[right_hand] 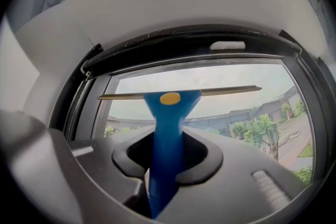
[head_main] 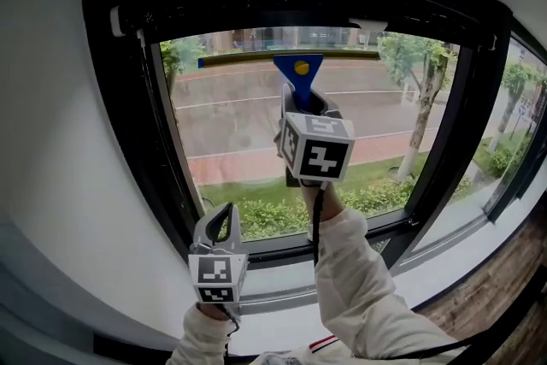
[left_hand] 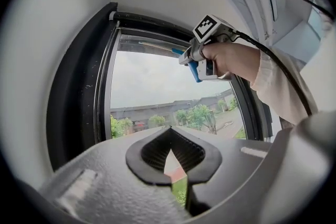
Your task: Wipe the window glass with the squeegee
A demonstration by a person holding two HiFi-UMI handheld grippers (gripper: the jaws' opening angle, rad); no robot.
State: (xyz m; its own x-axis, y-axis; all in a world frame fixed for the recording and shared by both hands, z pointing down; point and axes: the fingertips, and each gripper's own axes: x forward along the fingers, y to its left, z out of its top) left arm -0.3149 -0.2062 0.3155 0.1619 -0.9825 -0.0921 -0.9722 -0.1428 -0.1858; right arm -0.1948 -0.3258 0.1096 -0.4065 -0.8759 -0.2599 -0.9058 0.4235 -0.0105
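A blue squeegee [head_main: 299, 71] with a yellow dot has its blade pressed flat along the top of the window glass [head_main: 248, 128]. My right gripper [head_main: 304, 105] is shut on its handle, held up at mid-window. In the right gripper view the blue handle [right_hand: 168, 128] runs up between the jaws to the long blade [right_hand: 226, 91] under the upper frame. My left gripper [head_main: 227, 218] hangs low near the sill with its tips together and nothing between them. The left gripper view looks past its jaws [left_hand: 170, 150] up at the right gripper [left_hand: 203, 52] and a bit of the blue squeegee [left_hand: 194, 72].
A thick black window frame [head_main: 137, 98] surrounds the pane, with a roller housing [head_main: 282, 4] across the top. A white wall [head_main: 51, 141] lies to the left and a pale sill [head_main: 282, 279] below. Another pane [head_main: 513, 124] continues on the right.
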